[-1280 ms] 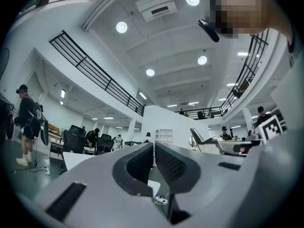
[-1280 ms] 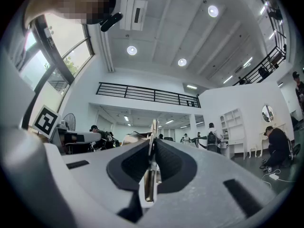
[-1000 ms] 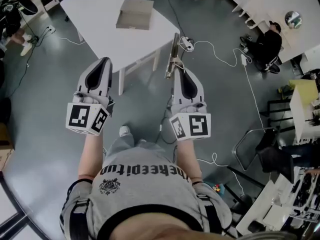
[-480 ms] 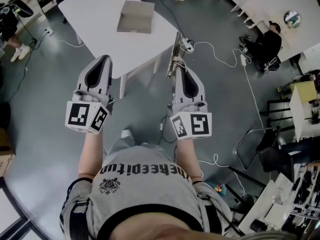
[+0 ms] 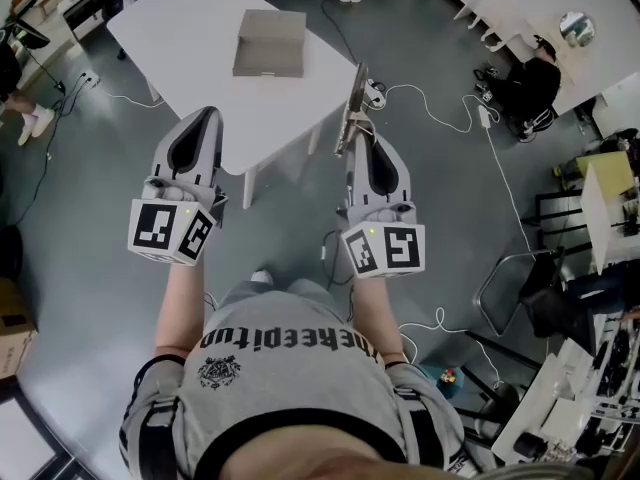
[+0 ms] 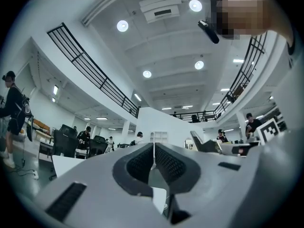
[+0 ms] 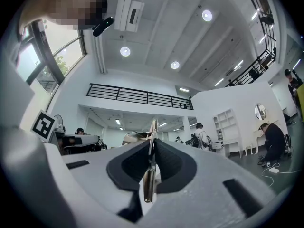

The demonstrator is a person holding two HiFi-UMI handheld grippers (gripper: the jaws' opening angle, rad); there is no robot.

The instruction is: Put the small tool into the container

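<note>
Room: an open hall with a grey floor (image 5: 90, 298). Desks and seated people line its edges, well apart from the work.
Table: a white table (image 5: 170, 38) stands ahead and to the left, with only one thing on it.
Container: the container (image 5: 270, 43) is a flat grey box near the table's middle. I cannot tell from here whether its top is open.
Left gripper: the left gripper (image 6: 153, 148) has its jaws pressed together with nothing between them. It is held out over the floor, just short of the table's near edge. I judge it idle, carried level with its partner only for balance.
Right gripper: the right gripper (image 7: 153, 141) is clamped on the small tool, pads tight on both flat sides.
Small tool: the small tool (image 5: 352, 108) is a slim metal strip, edge-up between the pads. A short end pokes back behind them and the longer part reaches forward, its tip just beside the table's right corner. Held lengthwise like this, I judge it can be lowered tip first.
Cables: white cables (image 5: 440, 108) trail over the floor right of the table, a snag for feet.
Stage: this is the carry, and the tool is in the air, apart from the container. The right gripper must swing left and forward over the box before the pads let go.
</note>
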